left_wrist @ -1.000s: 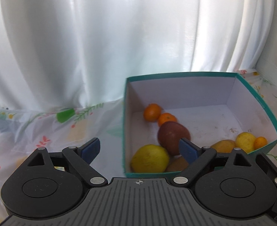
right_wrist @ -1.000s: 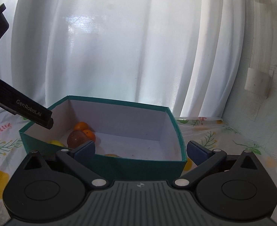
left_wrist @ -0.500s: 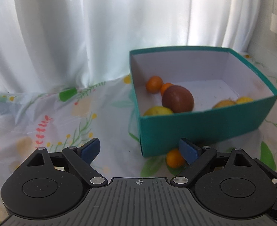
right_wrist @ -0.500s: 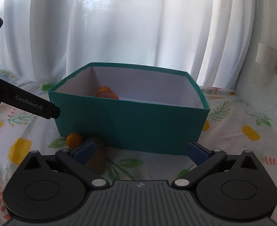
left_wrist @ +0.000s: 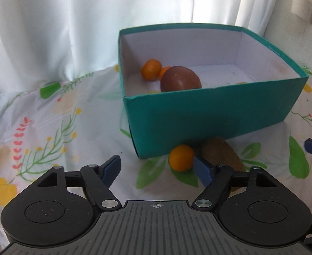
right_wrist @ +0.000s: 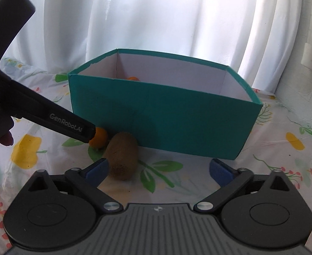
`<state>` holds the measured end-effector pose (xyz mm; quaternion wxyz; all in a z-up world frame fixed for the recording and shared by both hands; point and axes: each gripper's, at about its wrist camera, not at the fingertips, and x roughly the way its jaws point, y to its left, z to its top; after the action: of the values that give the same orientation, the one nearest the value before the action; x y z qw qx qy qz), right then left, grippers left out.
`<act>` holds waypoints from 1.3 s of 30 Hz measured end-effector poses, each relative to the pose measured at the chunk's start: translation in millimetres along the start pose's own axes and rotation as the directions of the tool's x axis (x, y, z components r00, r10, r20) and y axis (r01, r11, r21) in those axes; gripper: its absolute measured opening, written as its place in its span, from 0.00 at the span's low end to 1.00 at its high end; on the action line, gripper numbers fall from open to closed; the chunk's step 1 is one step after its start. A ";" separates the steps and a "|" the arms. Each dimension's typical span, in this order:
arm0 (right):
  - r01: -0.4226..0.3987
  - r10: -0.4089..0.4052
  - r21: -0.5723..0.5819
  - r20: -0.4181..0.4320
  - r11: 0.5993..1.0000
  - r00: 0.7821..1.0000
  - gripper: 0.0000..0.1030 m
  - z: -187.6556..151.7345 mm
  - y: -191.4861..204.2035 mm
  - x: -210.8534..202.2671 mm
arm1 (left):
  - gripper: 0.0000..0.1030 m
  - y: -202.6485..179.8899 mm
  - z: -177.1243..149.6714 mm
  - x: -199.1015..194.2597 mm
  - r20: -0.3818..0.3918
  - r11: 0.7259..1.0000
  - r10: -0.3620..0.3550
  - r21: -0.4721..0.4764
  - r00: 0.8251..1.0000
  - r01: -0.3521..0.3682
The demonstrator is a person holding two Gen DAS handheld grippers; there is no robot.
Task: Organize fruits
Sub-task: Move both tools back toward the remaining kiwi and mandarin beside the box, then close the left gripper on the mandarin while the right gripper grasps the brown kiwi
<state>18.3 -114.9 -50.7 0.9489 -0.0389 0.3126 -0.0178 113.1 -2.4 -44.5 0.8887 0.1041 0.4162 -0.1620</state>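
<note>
A teal box (left_wrist: pixel 211 114) with white inner walls holds two small oranges (left_wrist: pixel 150 69) and a brown round fruit (left_wrist: pixel 180 79). A loose small orange (left_wrist: pixel 181 157) and a brown kiwi (left_wrist: pixel 221 152) lie on the cloth against the box's front wall. My left gripper (left_wrist: pixel 158 166) is open and low, and the orange sits just ahead of its right finger (left_wrist: pixel 201 169). In the right wrist view the box (right_wrist: pixel 156 119), the kiwi (right_wrist: pixel 123 156) and the orange (right_wrist: pixel 98 137) show. My right gripper (right_wrist: pixel 159 169) is open, its left finger beside the kiwi.
A floral tablecloth (left_wrist: pixel 49 127) covers the table. White curtains (left_wrist: pixel 71 21) hang behind the box. A white wall (right_wrist: pixel 304 63) stands to the right. The left gripper's black body (right_wrist: pixel 39 110) reaches across the left of the right wrist view.
Both grippers have dropped from above the box to table level in front of it. The loose orange and kiwi have come into view close to the fingers.
</note>
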 end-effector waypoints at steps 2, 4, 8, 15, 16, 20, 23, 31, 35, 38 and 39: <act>-0.017 0.017 0.004 -0.013 1.000 1.000 0.82 -0.3 1.7 6.0 | 0.68 -1.2 0.4 5.4 -0.016 1.000 -0.015 0.004 1.000 0.015; -0.037 0.037 0.004 -0.026 0.999 0.999 0.75 -0.9 3.9 11.2 | 0.65 -2.3 1.0 11.2 -0.026 1.000 -0.025 0.007 0.999 0.025; -0.065 0.065 -0.008 -0.045 0.998 0.997 0.73 -2.0 10.9 21.1 | 0.62 -2.7 2.0 19.7 -0.040 0.998 -0.068 0.001 0.997 0.068; -0.105 0.103 -0.043 -0.056 0.993 0.993 0.69 1.8 20.1 36.1 | 0.42 -10.8 5.1 40.5 -0.080 0.996 -0.090 0.022 0.993 0.092; -0.113 0.110 -0.047 -0.062 0.992 0.992 0.65 1.9 21.6 39.1 | 0.40 -11.5 4.8 44.2 -0.089 0.996 -0.081 0.027 0.993 0.083; -0.136 0.132 -0.040 -0.088 0.990 0.987 0.54 4.0 23.7 51.5 | 0.35 -8.2 4.8 44.5 -0.082 0.996 -0.088 0.014 0.993 0.089; -0.141 0.137 -0.043 -0.081 0.989 0.987 0.53 6.2 21.6 55.4 | 0.35 -4.4 4.7 45.5 -0.084 0.996 -0.088 0.004 0.993 0.088; -0.176 0.174 -0.022 -0.075 0.984 0.982 0.50 5.5 14.0 58.0 | 0.35 2.5 1.2 41.1 -0.077 0.997 -0.080 -0.009 0.994 0.079; -0.185 0.190 0.056 -0.092 0.981 0.978 0.50 2.0 1.2 54.3 | 0.35 1.8 1.3 31.4 -0.068 0.998 -0.065 -0.008 0.996 0.065; -0.156 0.166 0.102 -0.098 0.982 0.981 0.50 -4.0 -6.3 43.6 | 0.35 -1.2 0.8 24.1 -0.062 0.999 -0.053 -0.004 0.997 0.053; -0.145 0.155 0.107 -0.091 0.984 0.984 0.50 -5.1 -9.4 38.8 | 0.35 -2.8 0.6 21.6 -0.062 0.999 -0.049 -0.001 0.997 0.049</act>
<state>46.3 -126.8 -77.0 0.9316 0.0333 0.3602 0.0364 125.5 -9.5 -60.9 0.8710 0.0990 0.4460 -0.1805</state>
